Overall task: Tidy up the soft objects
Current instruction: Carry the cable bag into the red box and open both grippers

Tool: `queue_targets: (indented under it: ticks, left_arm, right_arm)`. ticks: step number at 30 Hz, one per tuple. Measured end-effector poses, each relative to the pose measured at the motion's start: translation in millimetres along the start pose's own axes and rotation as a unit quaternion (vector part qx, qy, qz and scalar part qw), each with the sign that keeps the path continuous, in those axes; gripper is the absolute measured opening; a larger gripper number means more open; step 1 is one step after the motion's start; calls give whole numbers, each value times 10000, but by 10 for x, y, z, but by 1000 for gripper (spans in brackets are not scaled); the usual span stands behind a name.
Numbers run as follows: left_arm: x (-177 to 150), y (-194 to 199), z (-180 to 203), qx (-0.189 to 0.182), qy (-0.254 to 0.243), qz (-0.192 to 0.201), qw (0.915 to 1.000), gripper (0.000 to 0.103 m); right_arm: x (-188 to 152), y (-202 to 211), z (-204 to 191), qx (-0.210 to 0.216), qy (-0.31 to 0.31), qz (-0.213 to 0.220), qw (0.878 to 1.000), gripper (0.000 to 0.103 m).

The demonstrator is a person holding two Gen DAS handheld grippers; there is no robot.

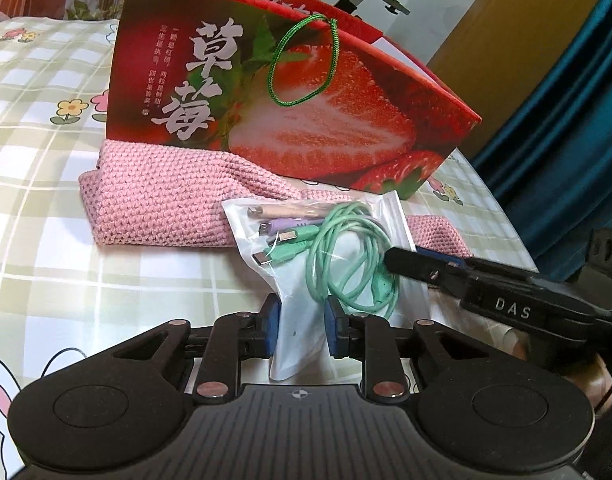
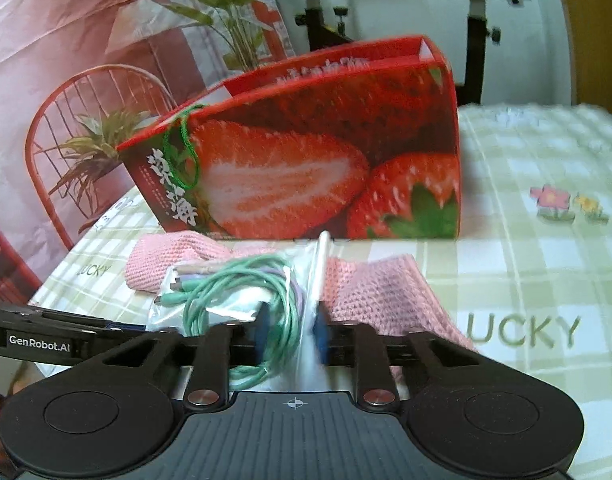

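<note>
Between the blue pads of the left gripper [image 1: 301, 330] sits the bottom end of a clear zip bag [image 1: 306, 280], and the pads look pressed onto it from both sides, so it's pinching the bag. The right gripper [image 2: 291, 330] comes in from the other side and its jaws are squeezed together on the bag's opposite end, with some of the green cable [image 1: 346, 256] loops caught in there too. So both claws are gripping the same bag, one at each end.

Inside the bag you can see a coiled mint green cable plus a few plugs, purple and green ones. The bag lies partly on a pink knitted cloth [image 1: 157, 208], which is spread flat on the checked bedsheet [image 1: 45, 240] with little flower and bunny prints.

Just behind the cloth, touching its far edge, stands a red strawberry gift bag [image 1: 289, 92], upright and open on top, with a green cord handle [image 1: 301, 64] hanging down its front. An exercise bike [image 2: 478, 20] shows past the far edge of the bed.
</note>
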State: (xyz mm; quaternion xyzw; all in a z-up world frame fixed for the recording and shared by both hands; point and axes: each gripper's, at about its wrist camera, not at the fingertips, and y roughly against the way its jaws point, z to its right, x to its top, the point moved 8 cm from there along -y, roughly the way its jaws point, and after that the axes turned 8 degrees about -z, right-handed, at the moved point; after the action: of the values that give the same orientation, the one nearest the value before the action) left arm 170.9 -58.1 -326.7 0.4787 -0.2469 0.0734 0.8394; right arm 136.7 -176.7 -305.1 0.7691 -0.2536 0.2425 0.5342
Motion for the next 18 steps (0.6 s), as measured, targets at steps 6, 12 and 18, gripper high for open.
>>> queue_targets:
  ticks: [6, 12, 18]
  left_arm:
    - [49, 171, 20, -54, 26, 293, 9996, 22]
    - [207, 522, 193, -213, -256, 755, 9966, 22]
    - [570, 897, 407, -306, -594, 1205, 9905, 22]
  right_arm:
    - [100, 192, -104, 4, 220, 285, 9994, 6]
    - [341, 535, -174, 192, 245, 810, 9962, 5]
    - [768, 819, -265, 264, 428, 1272, 9906, 5]
